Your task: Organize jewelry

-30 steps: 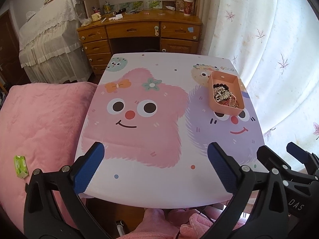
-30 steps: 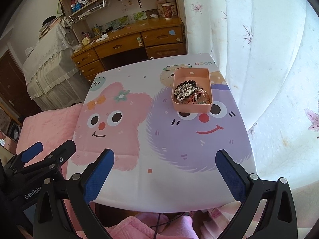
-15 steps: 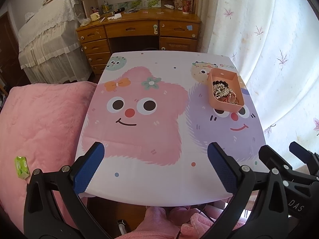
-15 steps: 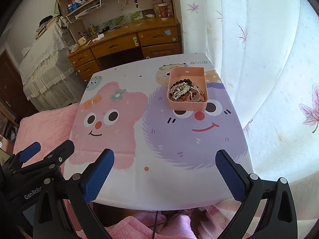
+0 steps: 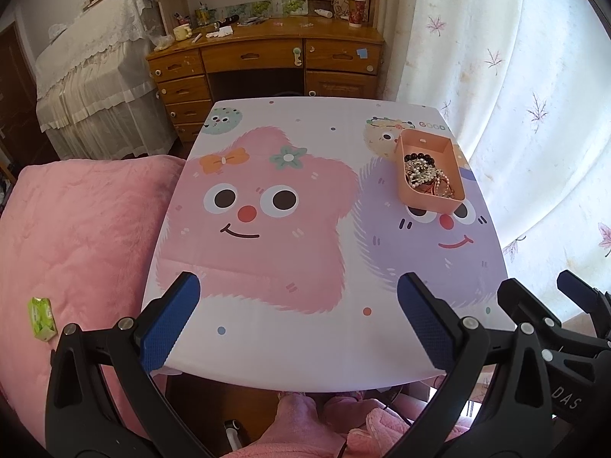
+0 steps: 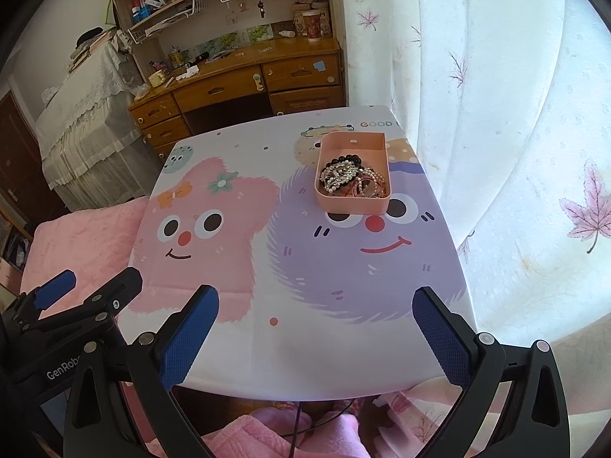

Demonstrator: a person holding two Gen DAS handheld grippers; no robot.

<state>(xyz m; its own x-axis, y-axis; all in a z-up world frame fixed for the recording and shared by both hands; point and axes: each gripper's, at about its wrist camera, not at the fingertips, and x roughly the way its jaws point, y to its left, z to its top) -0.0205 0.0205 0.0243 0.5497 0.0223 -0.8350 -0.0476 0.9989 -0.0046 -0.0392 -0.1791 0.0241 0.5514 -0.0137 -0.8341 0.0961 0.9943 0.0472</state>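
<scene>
Right wrist view: both grippers' jaws wide open, holding nothing; pink tray [image 6: 353, 202] of jewelry [image 6: 349, 177] sits near the worktop's [image 6: 305, 343] far right corner.

Salmon-pink tray [image 6: 351, 204] of black beads, white pearls and gold-toned chains, white desk cover [image 5: 305, 328] printed with a pink star face and a purple furry face, blue-padded black tool fingers [image 6: 189, 334], white curtain [image 6: 496, 76] with pink leaves
</scene>
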